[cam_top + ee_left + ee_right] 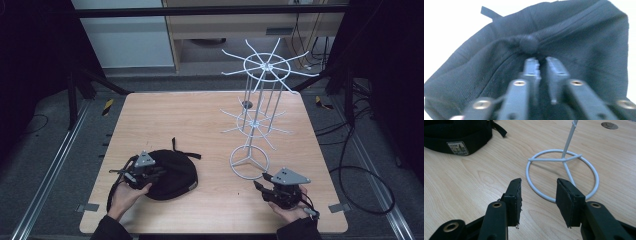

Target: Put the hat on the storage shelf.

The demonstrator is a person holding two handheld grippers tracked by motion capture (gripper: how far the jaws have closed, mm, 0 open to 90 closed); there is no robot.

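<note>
A black cap (175,170) lies on the wooden table (165,120) at the front left, its strap trailing toward the back. My left gripper (156,176) lies on the cap's crown. In the left gripper view its jaws stand close together just below the cap's top button (529,44), pinching the dark fabric (584,50). A white wire stand (260,90) with spoked arms rises at the centre right. My right gripper (258,183) hovers low in front of the stand's base ring (562,160), open (539,187) with nothing between its pads. The cap's band with a sewn label (457,147) shows at the upper left there.
A round grommet hole (246,104) sits in the table behind the stand. The stand's spokes reach out wide at two heights. Bare wood lies between the cap and the base ring. Cables and metal rails run along the floor on both sides.
</note>
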